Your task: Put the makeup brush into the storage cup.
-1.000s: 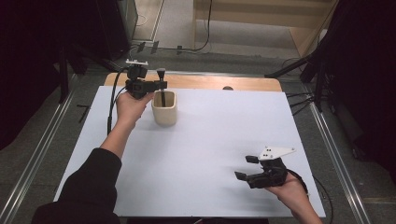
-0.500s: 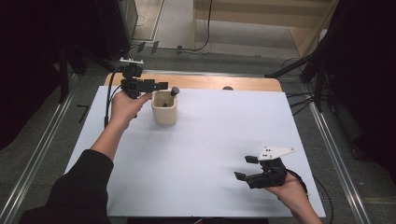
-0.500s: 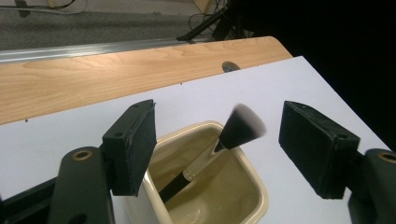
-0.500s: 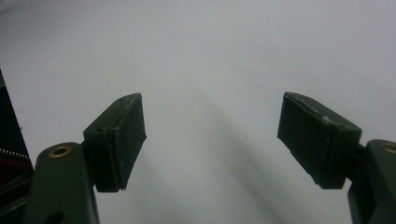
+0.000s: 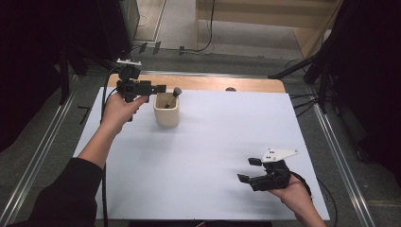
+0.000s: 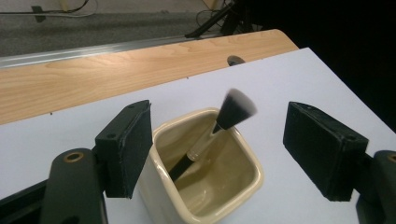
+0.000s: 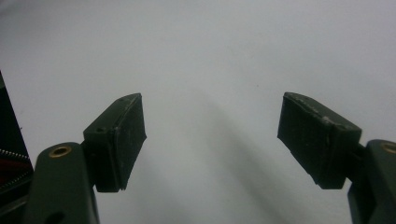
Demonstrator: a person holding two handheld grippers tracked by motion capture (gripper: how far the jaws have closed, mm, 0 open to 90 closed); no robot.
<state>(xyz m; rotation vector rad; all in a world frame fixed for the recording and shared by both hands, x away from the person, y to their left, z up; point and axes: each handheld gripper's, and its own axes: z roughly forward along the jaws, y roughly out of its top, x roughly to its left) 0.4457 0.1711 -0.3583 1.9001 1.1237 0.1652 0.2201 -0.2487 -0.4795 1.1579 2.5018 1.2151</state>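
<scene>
White sheeting covers the counter (image 5: 208, 156), leaving a wooden strip along its far edge, with broad bare room across the middle. At upper left the cream cup (image 5: 166, 109) holds a leaning brush (image 6: 219, 128). The left gripper (image 5: 158, 88) beside the cup has just opened its jaws, nothing between them. At lower right, near the edge, the right gripper (image 5: 248, 169) has its jaws apart.

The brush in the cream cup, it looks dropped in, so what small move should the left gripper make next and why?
Probably lift the left gripper up and back from the cup. Its jaws have just been opening and stand wide with nothing pressed between them, while the brush leans inside the cup, bristles up, free of the pads. The right gripper rests open.
</scene>
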